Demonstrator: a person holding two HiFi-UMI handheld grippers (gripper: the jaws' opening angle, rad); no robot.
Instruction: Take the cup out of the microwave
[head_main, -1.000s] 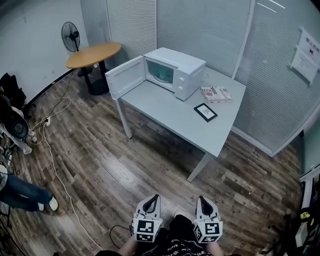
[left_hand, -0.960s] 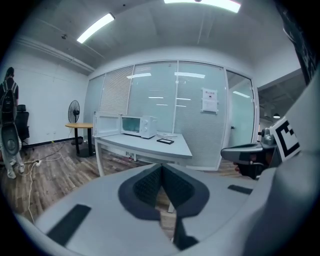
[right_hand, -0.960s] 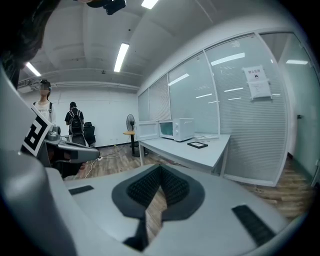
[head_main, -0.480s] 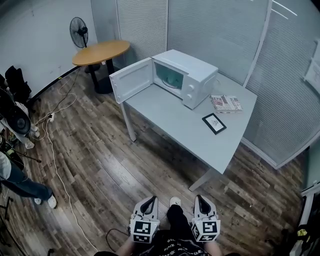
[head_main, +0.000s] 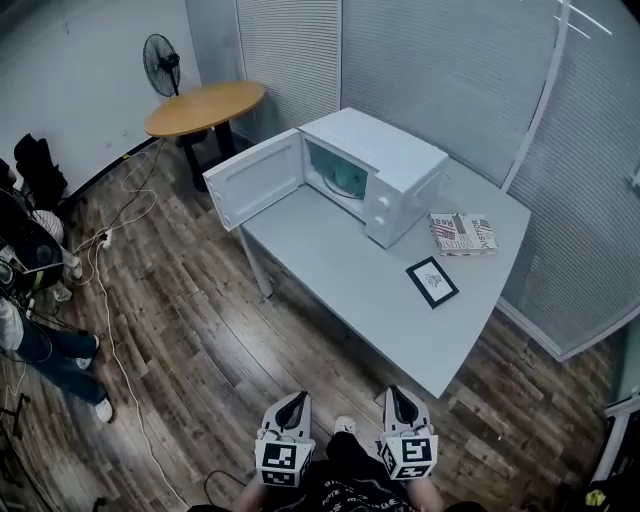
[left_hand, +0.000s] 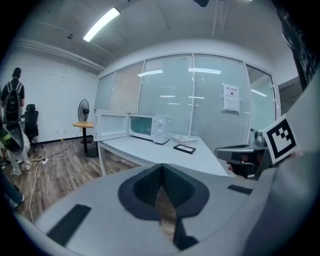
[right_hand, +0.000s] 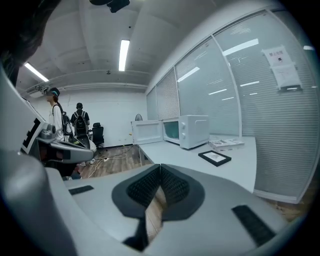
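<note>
A white microwave (head_main: 375, 170) stands at the far end of a grey table (head_main: 370, 290), its door (head_main: 255, 180) swung wide open to the left. Something pale teal (head_main: 350, 180) shows inside the cavity; I cannot make out its shape. My left gripper (head_main: 290, 408) and right gripper (head_main: 398, 403) are side by side at the bottom of the head view, well short of the table, both shut and holding nothing. The left gripper view shows the microwave (left_hand: 150, 127) far beyond the closed left gripper (left_hand: 161, 187). In the right gripper view the microwave (right_hand: 192, 131) is likewise distant past the closed right gripper (right_hand: 159, 189).
A black picture frame (head_main: 432, 281) and a magazine (head_main: 462, 232) lie on the table right of the microwave. A round wooden table (head_main: 205, 107) and a fan (head_main: 163, 60) stand at the back left. Cables (head_main: 110, 300) trail over the wood floor, and a person (head_main: 40, 350) stands at the left edge.
The table and microwave have drawn closer and larger in the head view. Both grippers stay shut, side by side at the bottom of the frame.
</note>
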